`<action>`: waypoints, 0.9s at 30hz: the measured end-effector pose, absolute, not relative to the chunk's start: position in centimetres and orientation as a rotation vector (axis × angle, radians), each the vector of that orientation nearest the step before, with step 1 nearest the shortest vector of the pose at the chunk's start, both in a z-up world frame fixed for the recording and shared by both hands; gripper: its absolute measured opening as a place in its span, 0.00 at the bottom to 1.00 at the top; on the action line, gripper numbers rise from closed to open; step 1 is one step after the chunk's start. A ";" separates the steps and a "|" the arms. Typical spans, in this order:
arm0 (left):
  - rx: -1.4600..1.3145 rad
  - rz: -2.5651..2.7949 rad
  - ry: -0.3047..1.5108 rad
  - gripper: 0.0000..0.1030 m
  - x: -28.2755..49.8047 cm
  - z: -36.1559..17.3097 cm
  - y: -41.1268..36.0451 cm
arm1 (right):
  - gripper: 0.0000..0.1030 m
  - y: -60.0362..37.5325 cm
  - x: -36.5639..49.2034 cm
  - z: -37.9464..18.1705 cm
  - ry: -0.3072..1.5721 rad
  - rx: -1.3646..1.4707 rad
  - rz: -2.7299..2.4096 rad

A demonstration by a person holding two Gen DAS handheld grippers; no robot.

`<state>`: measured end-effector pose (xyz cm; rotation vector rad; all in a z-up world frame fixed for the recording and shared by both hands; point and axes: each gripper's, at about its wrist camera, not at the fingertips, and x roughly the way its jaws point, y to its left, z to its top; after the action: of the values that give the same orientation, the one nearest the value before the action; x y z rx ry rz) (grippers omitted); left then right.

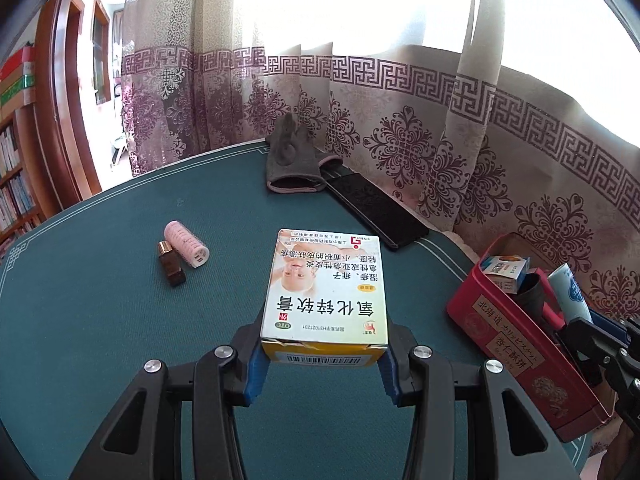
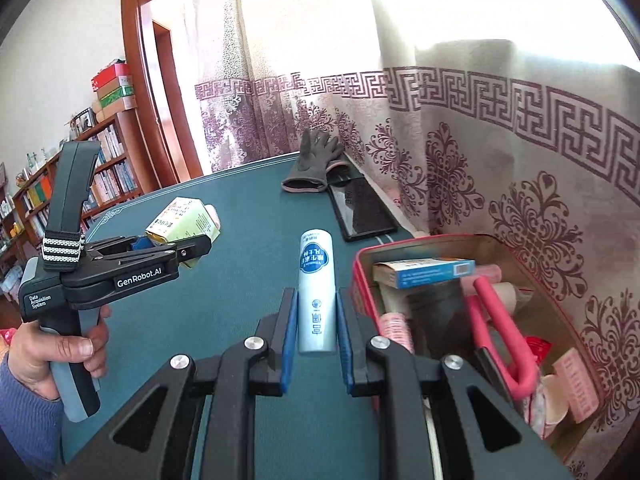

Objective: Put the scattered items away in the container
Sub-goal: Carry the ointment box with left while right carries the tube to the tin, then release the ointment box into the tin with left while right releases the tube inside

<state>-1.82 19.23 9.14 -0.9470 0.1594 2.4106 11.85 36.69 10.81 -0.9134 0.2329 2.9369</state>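
A: What did your left gripper (image 1: 322, 354) have?

B: Your fingers were clamped on the box (image 1: 325, 292), held above the table (image 1: 100, 320). Its underside was hidden from the left wrist camera.

A: And the right gripper (image 2: 317, 344)?

B: Your pads squeezed the white tube (image 2: 316, 300), just beside the red tin (image 2: 362, 280). The tube's near end was cut off behind your fingers.

A: What was in the tin?

B: You had a blue carton (image 2: 424, 272) and a pink handle (image 2: 500, 340) in there; the rest was a blurred heap, hard to tell apart.

A: What was left out?

B: The roller (image 1: 188, 244) and the brown bottle (image 1: 171, 263), touching, well apart from the tin. The glove (image 1: 288, 160) half covered the phone (image 1: 372, 208) by the curtain (image 1: 440, 120). Your left hand (image 2: 60, 352) was partly out of frame.
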 end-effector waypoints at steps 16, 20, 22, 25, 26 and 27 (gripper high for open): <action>-0.914 2.108 0.224 0.45 4.4 10.0 30.3 | 0.20 45.7 17.2 10.2 0.339 -0.832 2.734; -0.918 2.071 0.229 0.45 5.0 9.8 32.2 | 0.20 46.5 17.5 9.8 0.351 -0.832 2.729; -0.920 2.053 0.230 0.45 5.2 9.7 33.1 | 0.20 47.0 17.5 9.6 0.358 -0.833 2.725; -0.928 2.017 0.208 0.52 5.3 9.6 34.1 | 0.20 47.5 17.7 9.4 0.370 -0.831 2.719; -0.931 2.007 0.195 0.65 5.3 9.5 34.3 | 0.20 47.7 17.8 9.4 0.373 -0.829 2.717; -0.927 2.002 0.181 0.70 5.3 9.6 34.3 | 0.20 47.8 17.8 9.4 0.376 -0.827 2.715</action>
<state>5.29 34.33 9.57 -0.9274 0.1814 2.0018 17.76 47.82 9.37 -0.8274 0.3762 2.7149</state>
